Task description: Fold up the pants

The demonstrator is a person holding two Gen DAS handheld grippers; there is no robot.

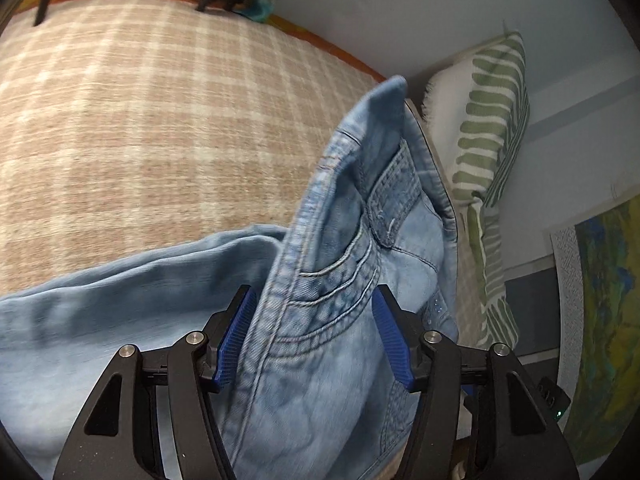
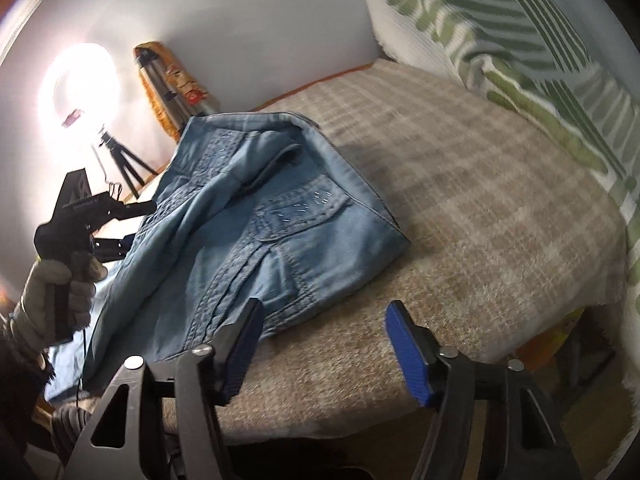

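Jaws of left gripper [image 1: 314,320] straddle one pair of jeans [image 1: 344,280]; right gripper [image 2: 320,332] gapes empty.

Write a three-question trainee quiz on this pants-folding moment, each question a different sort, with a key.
1. True or false: the right gripper is clamped on the jeans.
2. Multiple choice: what do the jeans lie on? A) a bare wooden floor B) a checked blanket C) a glass table
3. Fill in: the left gripper has denim between its blue pads, and its jaws stand ____.

Key:
1. False: its jaws are apart with nothing between them, just short of the jeans' near edge.
2. B
3. Open: gaps show between each pad and the fabric, so the cloth is not pinched.
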